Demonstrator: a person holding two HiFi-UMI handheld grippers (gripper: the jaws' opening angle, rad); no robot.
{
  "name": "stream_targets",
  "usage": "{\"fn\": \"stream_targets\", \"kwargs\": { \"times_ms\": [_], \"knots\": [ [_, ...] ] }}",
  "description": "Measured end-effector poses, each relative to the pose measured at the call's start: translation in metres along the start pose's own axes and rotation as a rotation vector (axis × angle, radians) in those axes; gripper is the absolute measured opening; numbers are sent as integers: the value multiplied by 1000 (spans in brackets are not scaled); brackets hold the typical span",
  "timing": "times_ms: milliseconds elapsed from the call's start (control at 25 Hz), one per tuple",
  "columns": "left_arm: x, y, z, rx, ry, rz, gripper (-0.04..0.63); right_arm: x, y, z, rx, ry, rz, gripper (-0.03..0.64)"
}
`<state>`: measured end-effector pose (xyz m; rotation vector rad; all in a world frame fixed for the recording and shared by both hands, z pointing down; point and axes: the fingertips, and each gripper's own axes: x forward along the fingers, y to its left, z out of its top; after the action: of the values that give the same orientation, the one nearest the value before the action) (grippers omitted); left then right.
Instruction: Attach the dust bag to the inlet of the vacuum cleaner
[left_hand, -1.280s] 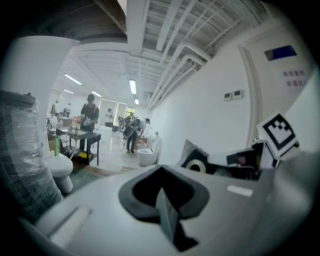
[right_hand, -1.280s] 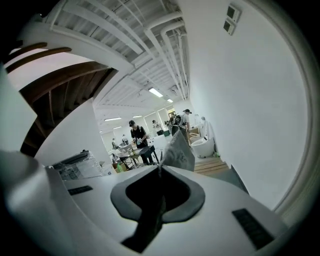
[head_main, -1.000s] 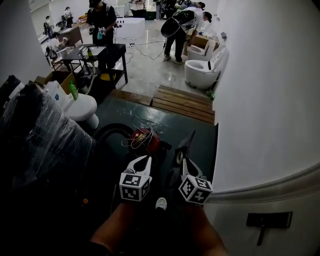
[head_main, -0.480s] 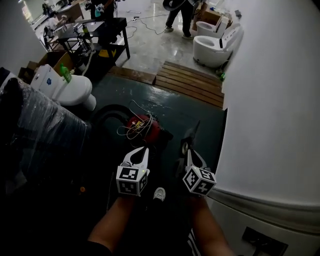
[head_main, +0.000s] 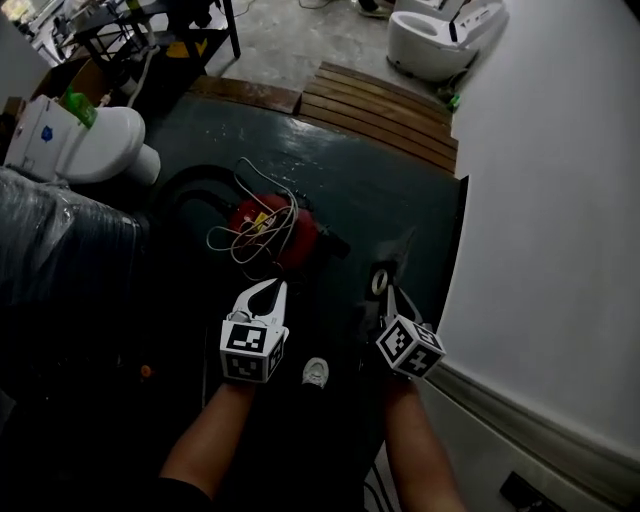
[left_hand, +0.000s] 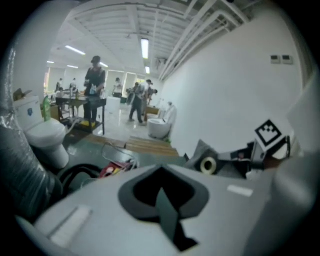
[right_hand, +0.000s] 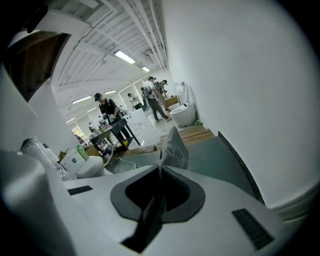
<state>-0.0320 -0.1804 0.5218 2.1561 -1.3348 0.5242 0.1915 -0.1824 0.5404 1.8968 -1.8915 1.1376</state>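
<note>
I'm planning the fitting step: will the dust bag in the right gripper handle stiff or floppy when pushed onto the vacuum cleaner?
The dust bag stands up from the right gripper, pinched at one edge, so it is probably light and holds some shape. Its creased grey body would likely crumple; the ringed collar looks stiffer.

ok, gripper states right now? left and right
Left gripper: closed, nothing between the jaws.
Right gripper: closed on the dust bag.
</note>
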Motion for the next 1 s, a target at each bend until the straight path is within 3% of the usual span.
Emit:
{"fn": "stream_targets", "kwargs": {
  "times_ms": [280, 520, 800, 1000],
  "knots": [
    [82, 35, -38, 29, 45, -30, -3, 103, -29, -54, -41, 59, -77, 14],
    [134, 37, -41, 103, 11, -87, -3, 164, -45, -85, -70, 93, -143, 14],
    [163, 45, -51, 152, -40, -106, -5, 206, -64, -110, -13, 119, -170, 14],
    [174, 56, -75, 169, 21, -97, -3, 214, -66, -121, 15, 126, -150, 14]
  ]
}}
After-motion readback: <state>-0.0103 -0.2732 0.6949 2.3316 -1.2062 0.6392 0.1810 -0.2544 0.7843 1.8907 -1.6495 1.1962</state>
